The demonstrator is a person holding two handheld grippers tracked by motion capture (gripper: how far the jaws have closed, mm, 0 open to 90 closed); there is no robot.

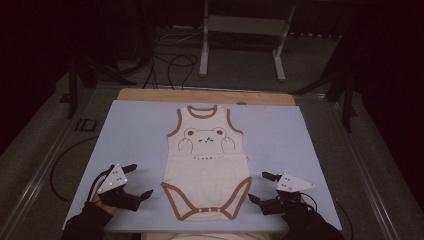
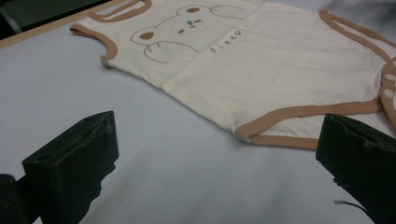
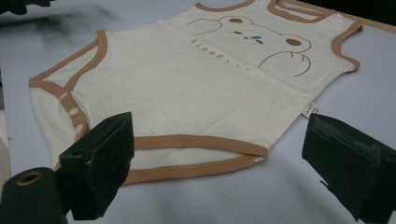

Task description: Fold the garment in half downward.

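Bodysuit [image 1: 206, 167] of cream cloth with brown trim lies flat on the pale blue mat [image 1: 130, 130], near its middle, neck opening away from the person and snap end at the near edge. A bear face is printed on the chest, with a small line of letters under it. The left gripper [image 1: 139, 181] sits on the mat just beside the garment's near left leg opening, its jaws wide apart with nothing between them; in the left gripper view the brown leg trim [image 2: 299, 112] lies ahead of the jaws, not touched. The right gripper [image 1: 260, 186] rests just off the near right leg opening, jaws likewise spread and empty; the right gripper view shows the bodysuit [image 3: 196, 88] stretching away in front, with its hem close to the left-hand jaw and a small side label [image 3: 309, 110] at the seam. Both hands in dark sleeves come in from the near edge. A wooden board [image 1: 150, 94] shows beyond the mat's far edge.
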